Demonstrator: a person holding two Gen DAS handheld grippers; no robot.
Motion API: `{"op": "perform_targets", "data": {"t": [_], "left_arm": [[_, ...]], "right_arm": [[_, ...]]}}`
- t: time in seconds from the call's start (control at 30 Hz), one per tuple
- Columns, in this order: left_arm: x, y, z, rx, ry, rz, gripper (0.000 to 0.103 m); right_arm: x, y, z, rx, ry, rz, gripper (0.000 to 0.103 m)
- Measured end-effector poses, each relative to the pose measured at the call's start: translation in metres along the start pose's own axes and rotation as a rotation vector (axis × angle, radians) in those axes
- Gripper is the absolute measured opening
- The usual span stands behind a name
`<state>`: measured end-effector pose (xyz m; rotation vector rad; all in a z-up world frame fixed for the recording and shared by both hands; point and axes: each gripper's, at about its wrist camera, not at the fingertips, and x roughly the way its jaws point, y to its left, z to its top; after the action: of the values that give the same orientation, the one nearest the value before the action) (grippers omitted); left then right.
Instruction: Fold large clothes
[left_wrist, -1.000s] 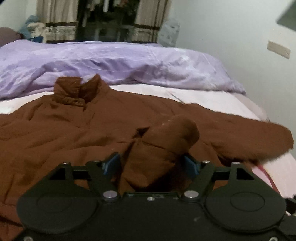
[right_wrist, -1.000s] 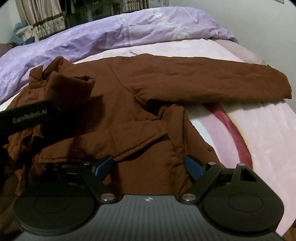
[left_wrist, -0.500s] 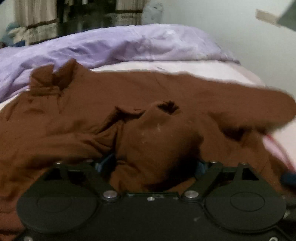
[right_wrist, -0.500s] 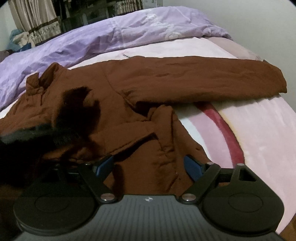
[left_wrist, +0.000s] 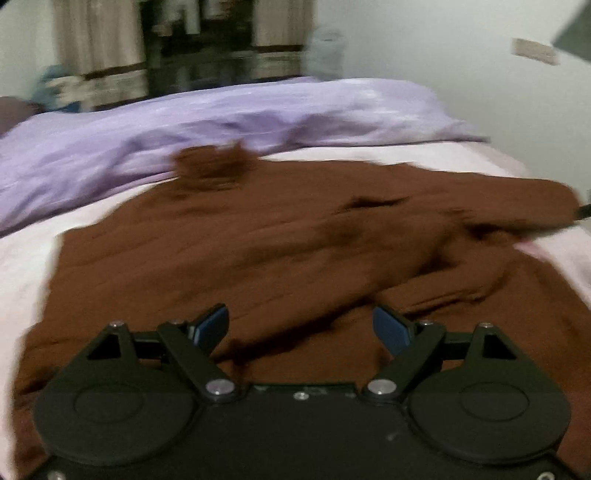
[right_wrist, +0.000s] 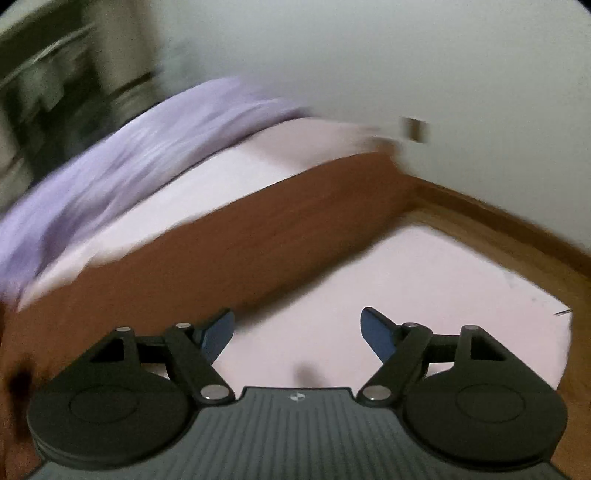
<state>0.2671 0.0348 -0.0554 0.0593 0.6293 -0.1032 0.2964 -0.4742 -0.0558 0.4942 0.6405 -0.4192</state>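
Note:
A large brown jacket (left_wrist: 280, 258) lies spread on the pink bed sheet (left_wrist: 33, 251), collar (left_wrist: 210, 166) towards the far side. One sleeve lies folded across its body. My left gripper (left_wrist: 301, 326) is open and empty just above the jacket's near part. In the right wrist view the jacket's other sleeve (right_wrist: 258, 236) stretches out to the bed's right edge. My right gripper (right_wrist: 297, 328) is open and empty over bare pink sheet (right_wrist: 406, 288), just in front of that sleeve. Both views are motion-blurred.
A purple duvet (left_wrist: 184, 129) is bunched along the far side of the bed. A white wall (right_wrist: 369, 55) stands on the right, with wooden floor (right_wrist: 517, 236) past the bed's corner. Curtains and dark shelves (left_wrist: 207, 44) stand behind the bed.
My left gripper let go of the sleeve end, which now lies flat across the jacket, and drew back. My right gripper swung to the right, towards the outstretched sleeve and the bed's corner.

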Motion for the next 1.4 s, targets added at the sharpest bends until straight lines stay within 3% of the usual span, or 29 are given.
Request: {"op": "perform_targets", "data": {"t": [0.1, 0.17, 0.27, 0.37, 0.43, 0.47, 0.53, 0.6, 0.67, 0.87, 0.97, 1.1, 1.23, 1.4], "left_arm": [[-0.003, 0.03, -0.01, -0.038, 0.035, 0.117, 0.087], [-0.004, 0.045, -0.012, -0.073, 0.054, 0.164, 0.087], [-0.009, 0.054, -0.012, -0.089, 0.052, 0.195, 0.087], [-0.008, 0.055, -0.008, -0.064, 0.049, 0.235, 0.087], [-0.009, 0.063, -0.007, -0.065, 0.059, 0.262, 0.087], [-0.01, 0.067, -0.007, -0.072, 0.06, 0.273, 0.087], [-0.015, 0.077, -0.007, -0.099, 0.063, 0.299, 0.087], [-0.016, 0.082, -0.006, -0.109, 0.059, 0.307, 0.087], [-0.016, 0.086, -0.003, -0.104, 0.059, 0.326, 0.087], [-0.008, 0.097, 0.003, -0.137, 0.063, 0.365, 0.087], [-0.001, 0.099, 0.006, -0.144, 0.065, 0.361, 0.087], [0.009, 0.107, 0.01, -0.19, 0.055, 0.338, 0.087], [0.019, 0.114, 0.015, -0.225, 0.065, 0.326, 0.087], [0.028, 0.126, 0.02, -0.224, 0.06, 0.318, 0.087]], "right_arm": [[0.048, -0.055, 0.039, 0.223, 0.025, -0.011, 0.091], [0.078, -0.08, 0.056, 0.347, 0.047, 0.032, 0.09], [0.108, -0.096, 0.073, 0.444, 0.032, 0.136, 0.091], [0.131, -0.096, 0.086, 0.483, 0.012, 0.139, 0.091], [0.143, -0.094, 0.092, 0.49, 0.025, 0.136, 0.056], [0.146, -0.093, 0.094, 0.502, 0.05, 0.124, 0.023], [0.132, -0.083, 0.093, 0.493, 0.012, 0.165, 0.016], [0.103, -0.062, 0.091, 0.416, -0.111, 0.22, 0.015], [0.076, -0.034, 0.089, 0.331, -0.181, 0.26, 0.014], [0.001, 0.085, 0.048, 0.061, -0.272, 0.434, 0.013], [-0.026, 0.157, 0.006, -0.092, -0.243, 0.504, 0.013], [-0.053, 0.228, -0.054, -0.176, -0.162, 0.617, 0.013], [-0.074, 0.292, -0.114, -0.263, -0.125, 0.627, 0.013], [-0.097, 0.345, -0.16, -0.316, -0.067, 0.692, 0.013]]}}
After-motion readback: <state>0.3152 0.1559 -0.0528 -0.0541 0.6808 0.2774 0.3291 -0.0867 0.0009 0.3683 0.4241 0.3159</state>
